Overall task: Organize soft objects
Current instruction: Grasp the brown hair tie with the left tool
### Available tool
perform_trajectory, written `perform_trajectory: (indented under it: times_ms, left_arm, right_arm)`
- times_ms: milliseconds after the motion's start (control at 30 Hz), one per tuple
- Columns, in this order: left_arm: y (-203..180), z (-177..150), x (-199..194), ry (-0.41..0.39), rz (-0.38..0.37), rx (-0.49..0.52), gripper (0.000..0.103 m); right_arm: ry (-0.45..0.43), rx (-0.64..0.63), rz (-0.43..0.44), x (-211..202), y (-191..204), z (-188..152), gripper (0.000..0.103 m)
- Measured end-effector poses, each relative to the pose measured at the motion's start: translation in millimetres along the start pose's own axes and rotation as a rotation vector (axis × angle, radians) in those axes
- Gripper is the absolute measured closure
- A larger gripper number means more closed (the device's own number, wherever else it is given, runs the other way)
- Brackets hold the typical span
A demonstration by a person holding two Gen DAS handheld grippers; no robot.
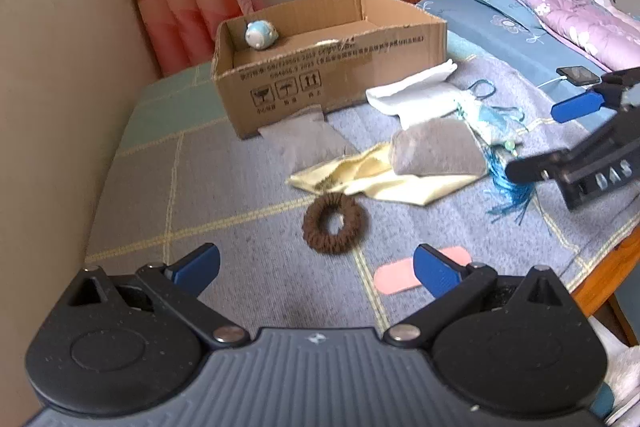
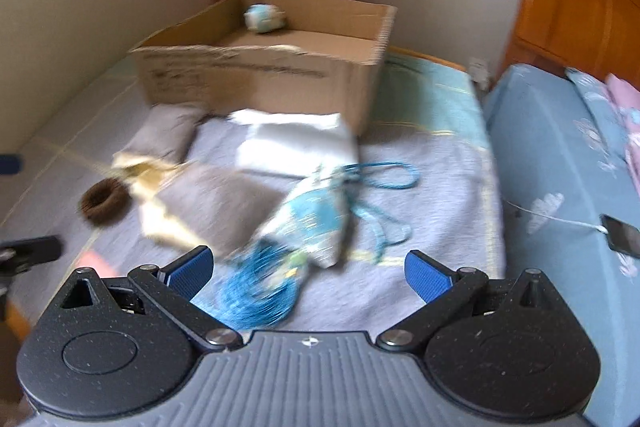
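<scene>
Both grippers hang over the bed with nothing between their blue pads. Nearest the left gripper (image 1: 316, 269), whose jaws stand wide apart, lies a brown scrunchie (image 1: 334, 223) on the grey checked bedspread (image 1: 224, 187), with a pink flat strip (image 1: 416, 273) just beside the right-hand pad. The right gripper (image 2: 308, 273), equally wide open, hovers just short of a blue tassel (image 2: 260, 301) attached to a pale blue patterned pouch (image 2: 312, 223).

Beyond them the pile waits unsorted: a grey pouch (image 1: 436, 151) resting on a cream cloth (image 1: 380, 179), another grey piece (image 1: 304, 135) against the cardboard box (image 1: 332, 67), a white folded cloth (image 1: 412, 95), and a loop of blue cord (image 2: 384, 175).

Only one item, a small blue-and-white plush (image 1: 260, 35), sits inside the box, in its far corner. By my reckoning the job is barely begun.

Printed on the box front are handling symbols (fragile glass, umbrella, up-arrows) and lines of Chinese text too blurred to read. White letters on the right gripper's body look like "DAS".
</scene>
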State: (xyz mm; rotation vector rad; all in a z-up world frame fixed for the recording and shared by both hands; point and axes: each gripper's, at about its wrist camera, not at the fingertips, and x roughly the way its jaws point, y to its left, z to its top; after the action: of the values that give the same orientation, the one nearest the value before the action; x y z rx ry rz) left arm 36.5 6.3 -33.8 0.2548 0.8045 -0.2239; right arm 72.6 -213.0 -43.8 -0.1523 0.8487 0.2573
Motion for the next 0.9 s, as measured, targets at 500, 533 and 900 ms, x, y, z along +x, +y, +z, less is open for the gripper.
perform_trajectory:
  times_ms: [500, 533, 900]
  left_arm:
    - [31.3, -6.5, -0.9, -0.002, 0.058, -0.096, 0.001]
    - [32.3, -6.8, -1.4, -0.003, 0.059, -0.099, 0.001]
    - [40.7, -9.1, -4.9, -0.012, 0.056, -0.131, 0.001]
  right_arm:
    - [0.020, -0.219, 0.218, 2.5, 59.6, -7.7, 0.000]
    - [0.021, -0.233, 0.224, 4.6, 63.4, -7.3, 0.000]
    - [0.024, -0.357, 0.203, 28.6, 93.9, -5.1, 0.000]
